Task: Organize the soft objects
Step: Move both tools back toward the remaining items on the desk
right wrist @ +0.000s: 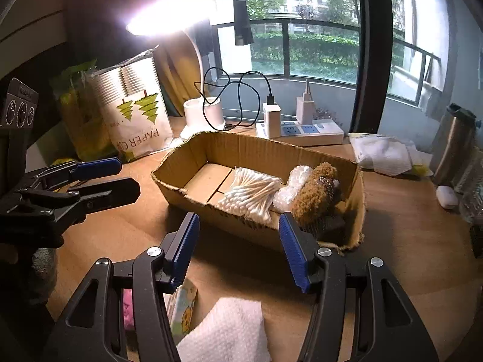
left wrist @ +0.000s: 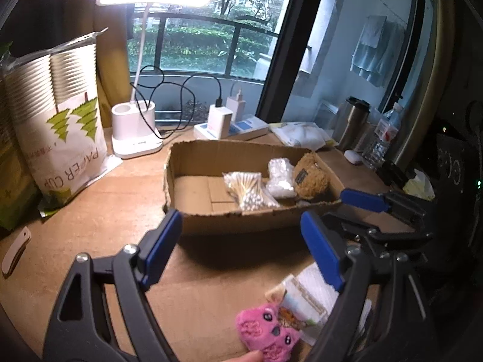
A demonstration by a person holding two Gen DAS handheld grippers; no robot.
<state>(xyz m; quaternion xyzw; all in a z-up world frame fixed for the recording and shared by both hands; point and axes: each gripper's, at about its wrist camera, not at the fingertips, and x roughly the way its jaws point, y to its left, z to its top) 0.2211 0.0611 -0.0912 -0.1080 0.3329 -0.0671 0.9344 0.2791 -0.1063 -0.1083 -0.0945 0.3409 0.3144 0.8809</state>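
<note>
Left gripper (left wrist: 241, 241): jaws spread wide, nothing between. Right gripper (right wrist: 238, 253): jaws also released, holding nothing.

Beyond both jaws: one torn brown cardboard box (right wrist: 193, 154) on wooden surface (right wrist: 407, 226). Inside box, three items: one clear bag of cotton swabs (right wrist: 250, 193), one white bubble-wrap bundle (right wrist: 294, 181), one brown plush bear (right wrist: 314, 193).

Below jaws, outside box: one pink plush toy (left wrist: 268, 331), one white quilted pad (right wrist: 226, 335), one printed tissue pack (right wrist: 184, 307).

Behind box: one lit white desk lamp (left wrist: 135, 129), one paper-cup bag (left wrist: 69, 126), one white power strip (right wrist: 302, 129).
</note>
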